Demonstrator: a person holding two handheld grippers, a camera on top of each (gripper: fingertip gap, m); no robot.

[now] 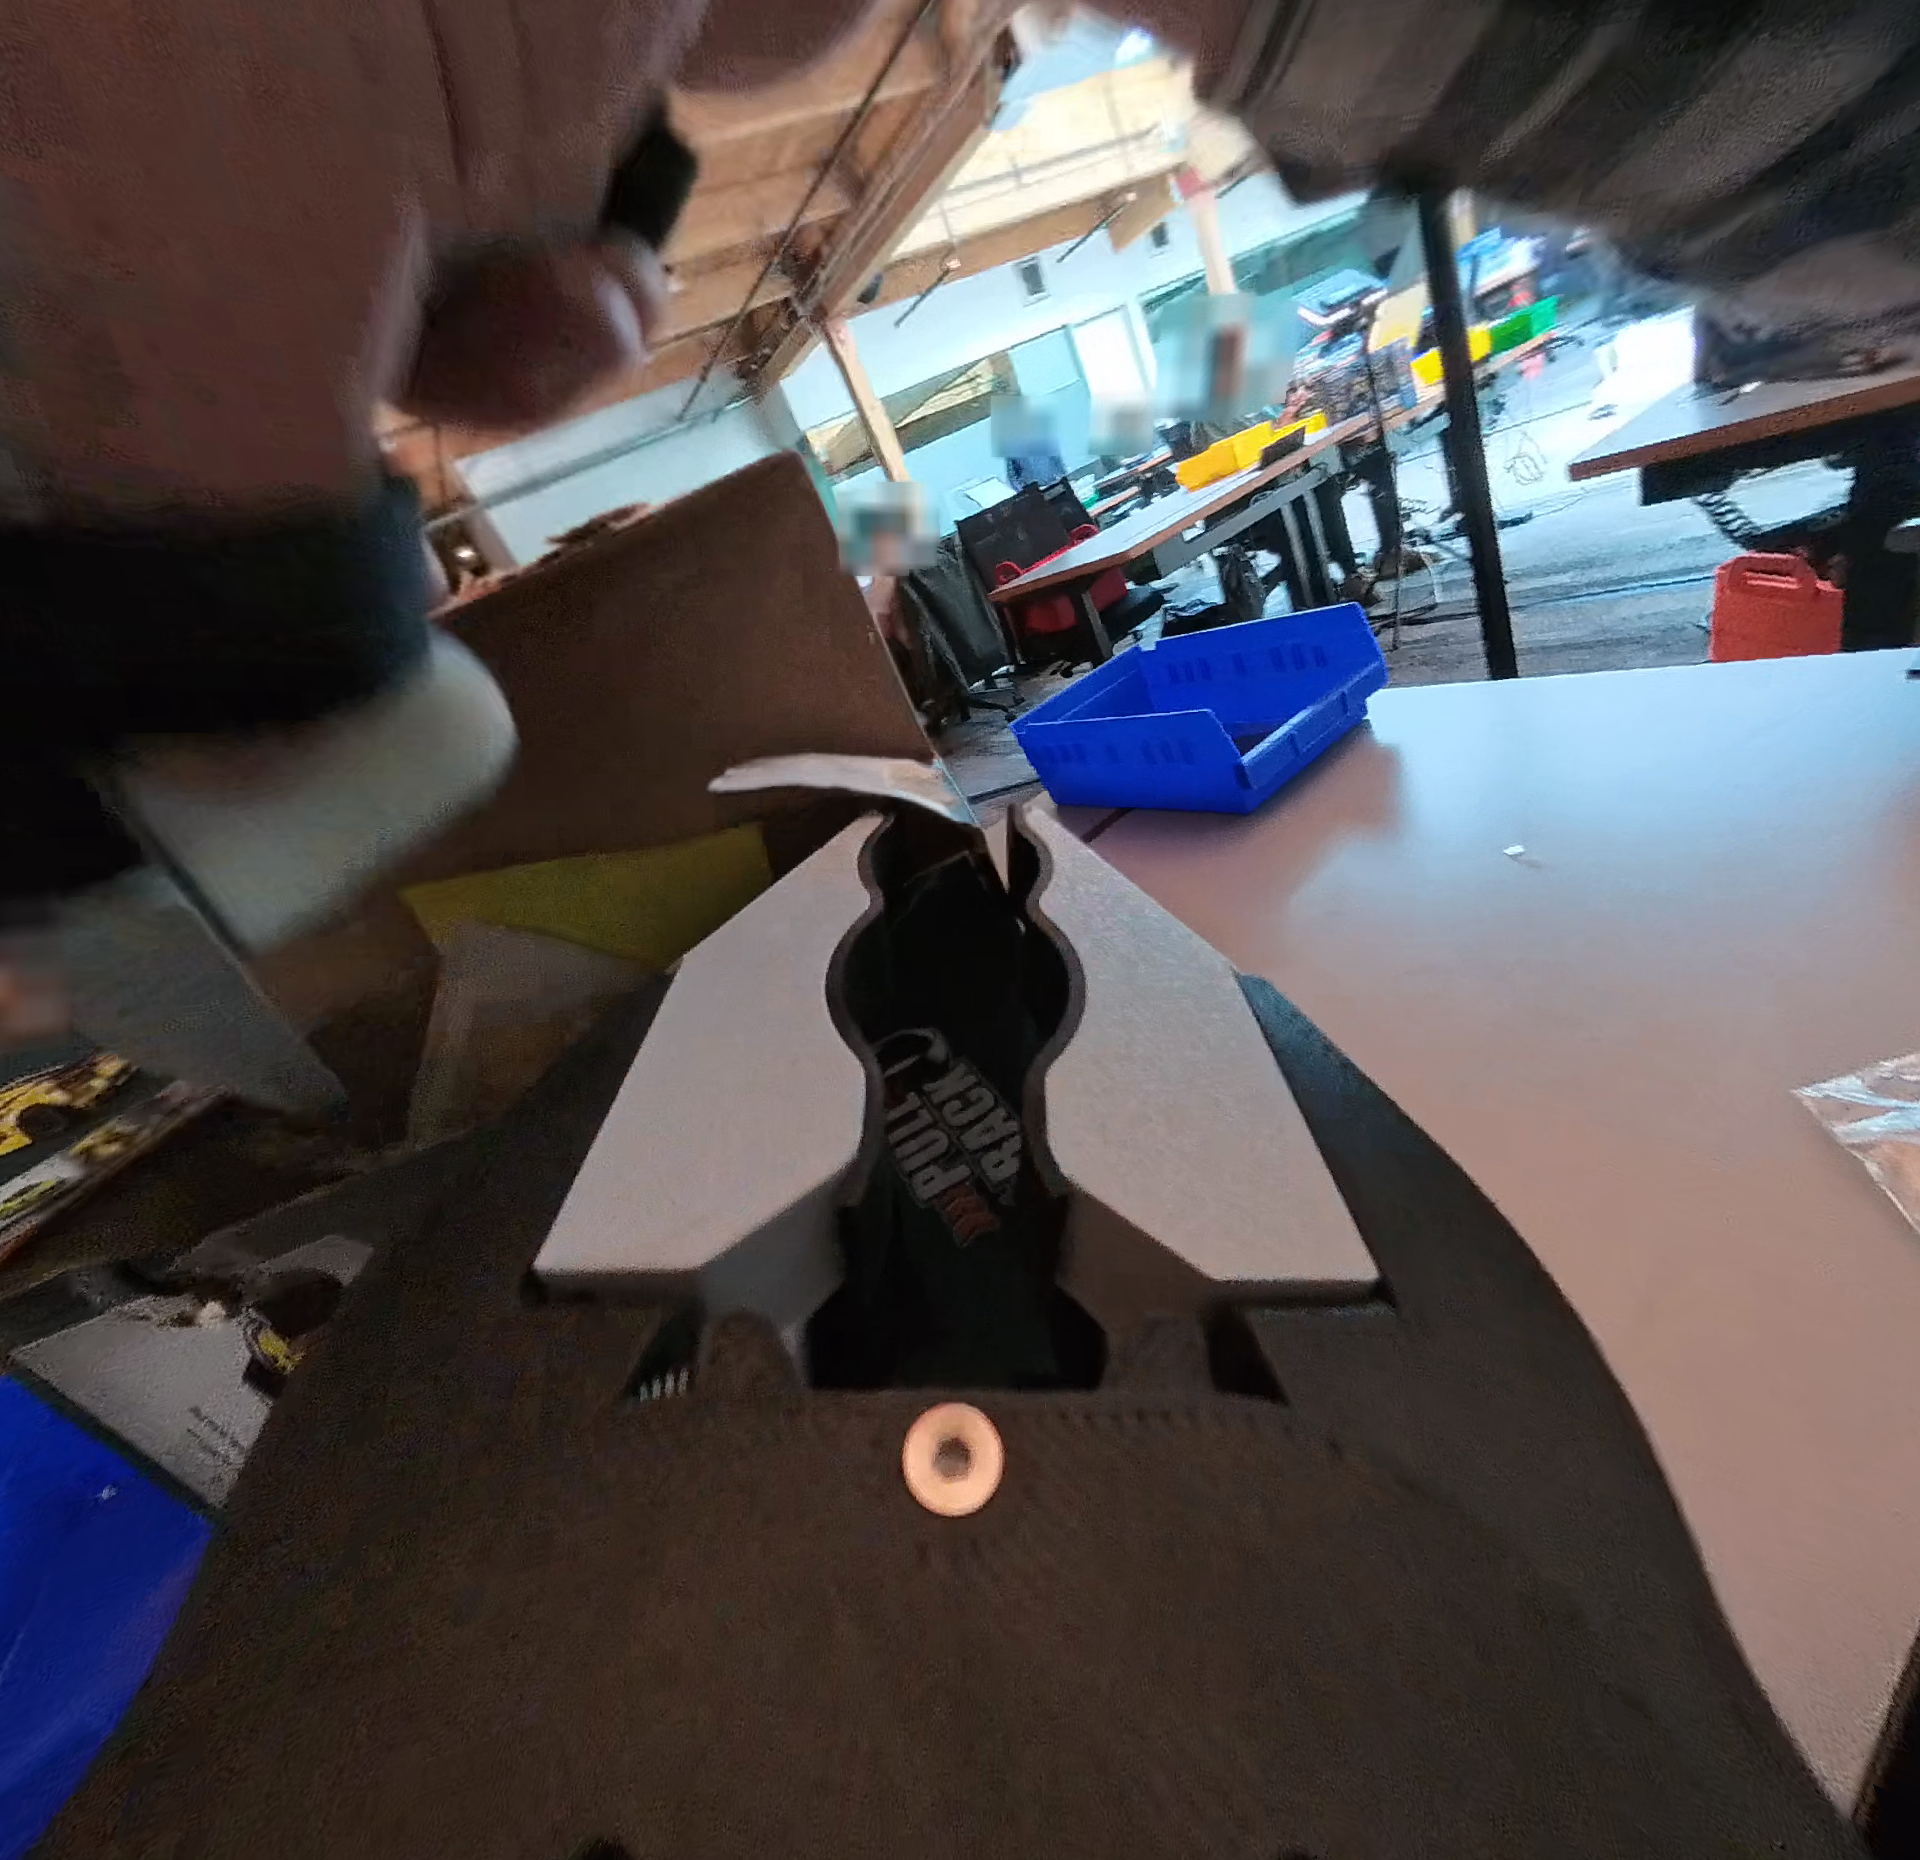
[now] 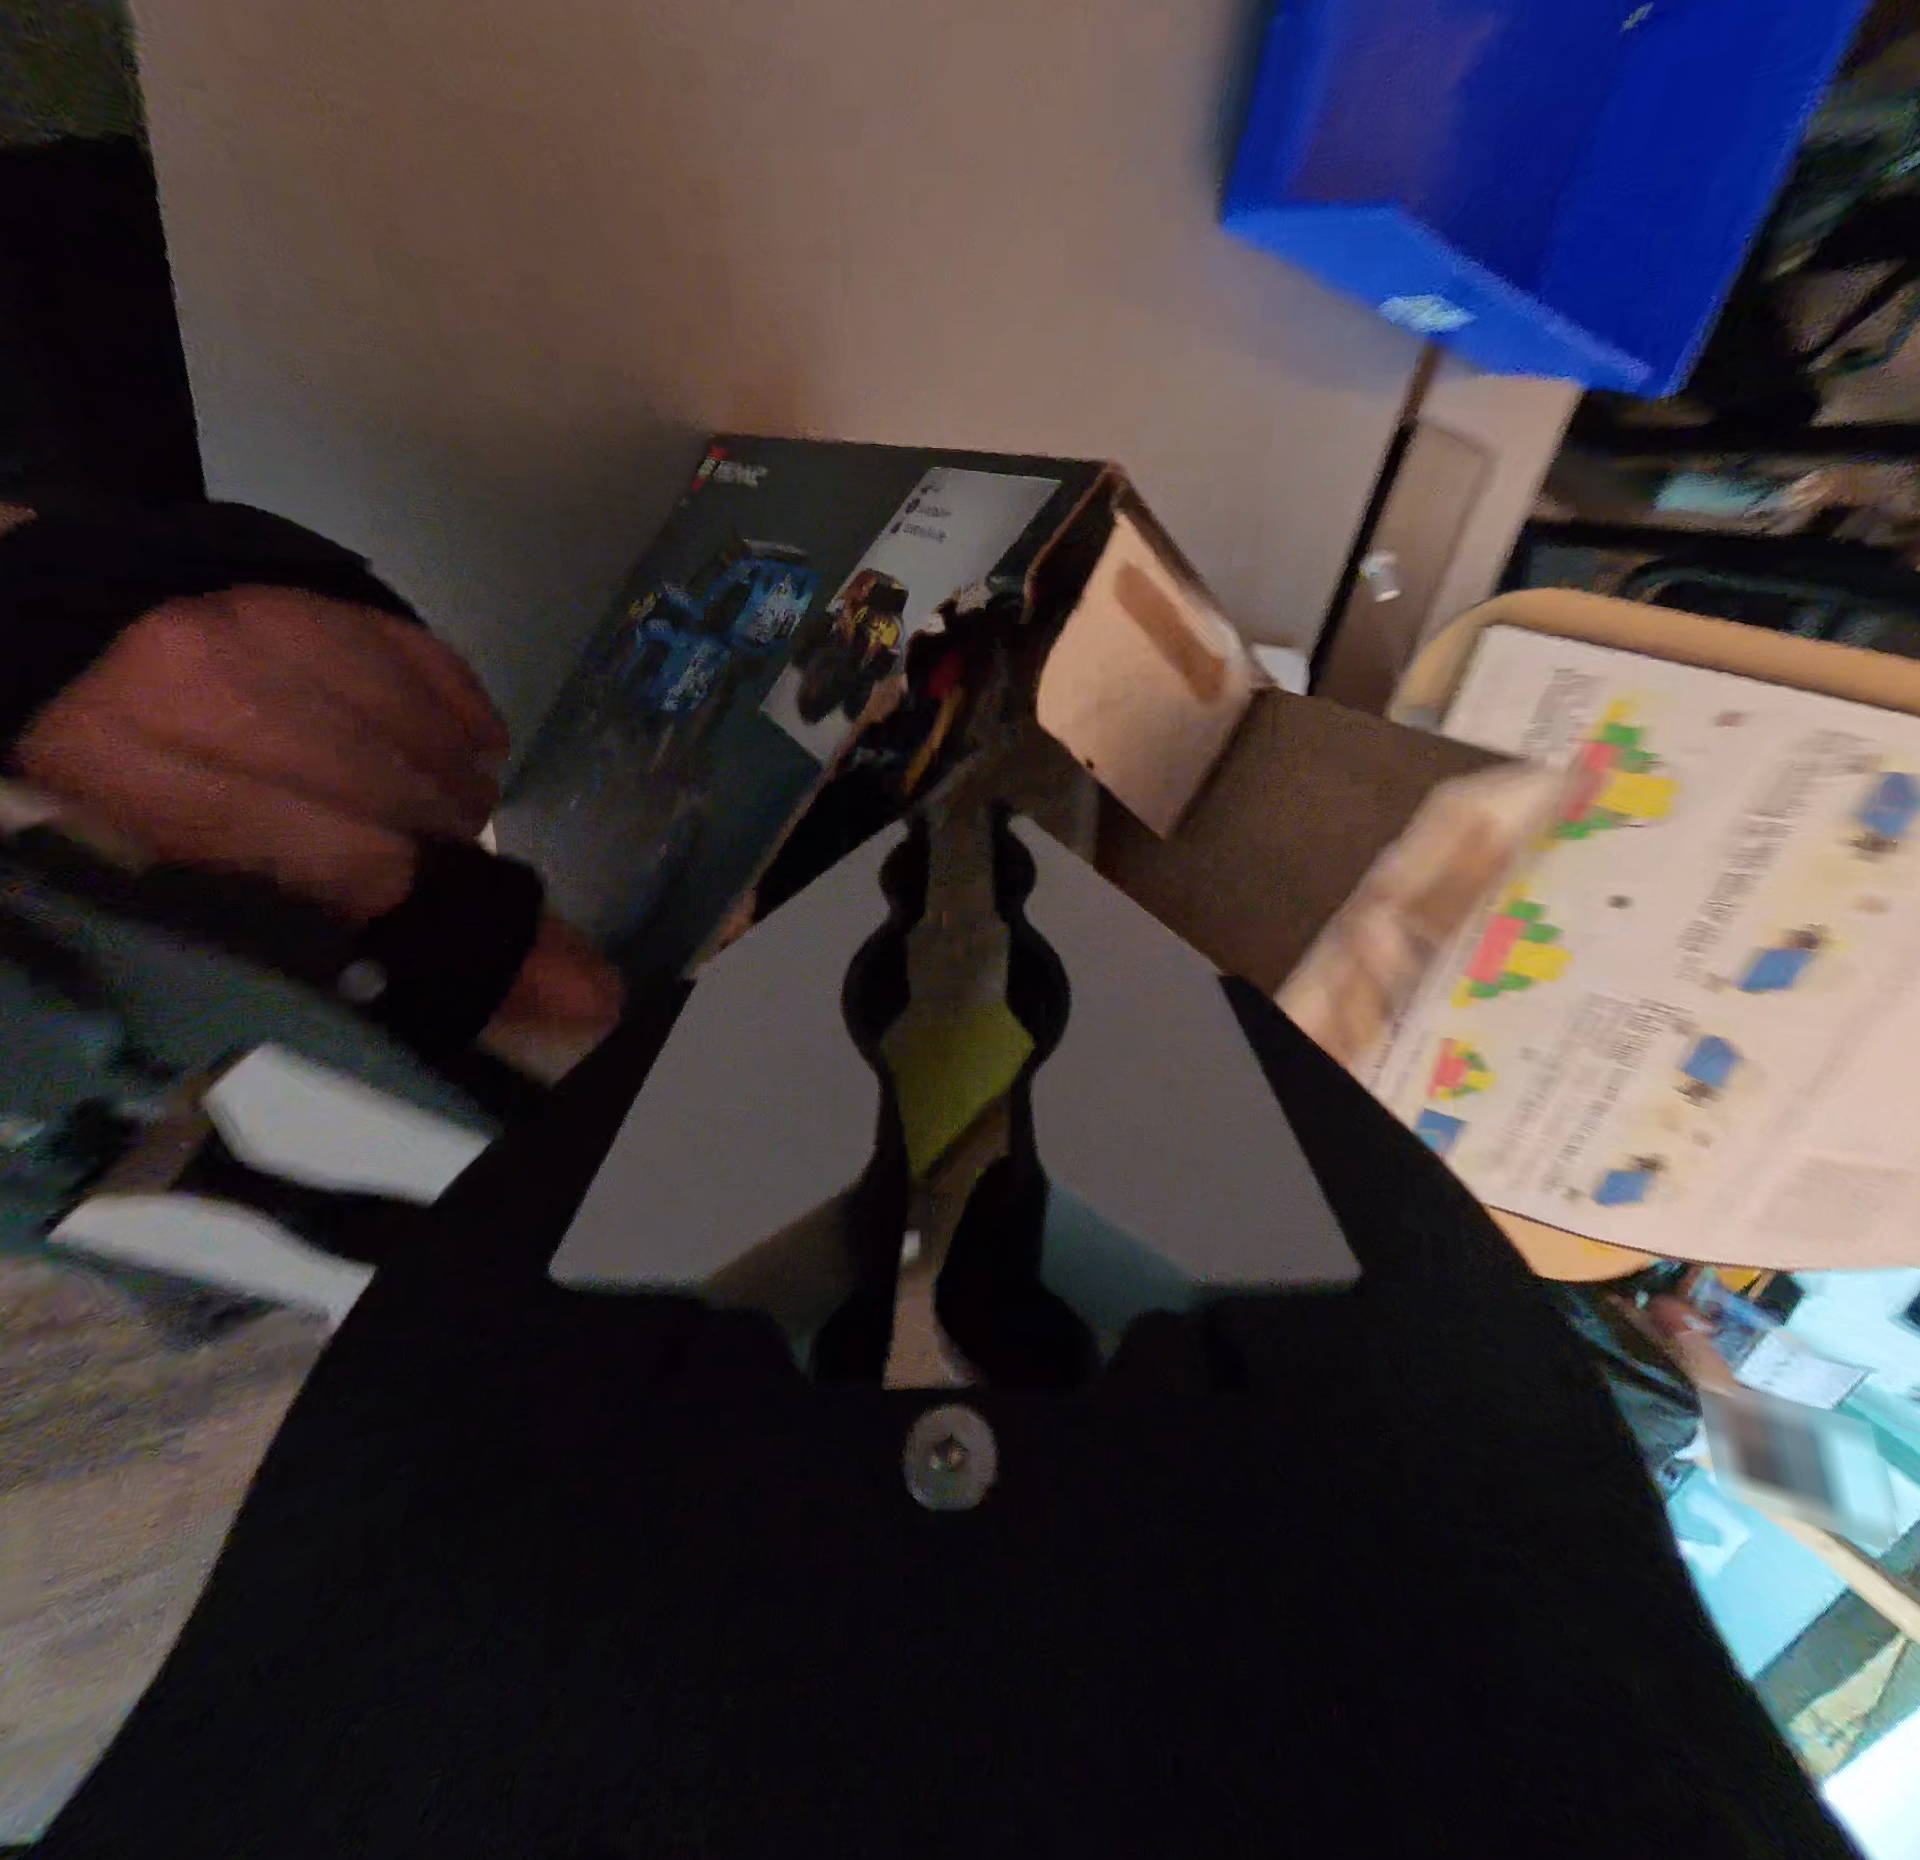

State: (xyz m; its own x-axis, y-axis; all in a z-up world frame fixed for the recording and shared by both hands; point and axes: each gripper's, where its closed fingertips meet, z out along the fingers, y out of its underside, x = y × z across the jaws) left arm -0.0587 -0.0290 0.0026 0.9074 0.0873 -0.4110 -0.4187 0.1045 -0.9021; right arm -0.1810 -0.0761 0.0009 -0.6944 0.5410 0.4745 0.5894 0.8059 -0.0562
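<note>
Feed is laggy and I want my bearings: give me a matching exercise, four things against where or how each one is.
Things:
1. blue bin
2. instruction sheet
3. right tool
4. red container

Places or states:
A. lying on the tan tray
B. standing on the floor beyond the table
C. shut on a torn flap of the toy box
D. sitting on the table, open side up

Pairs: 1-D, 2-A, 3-C, 4-B
</note>
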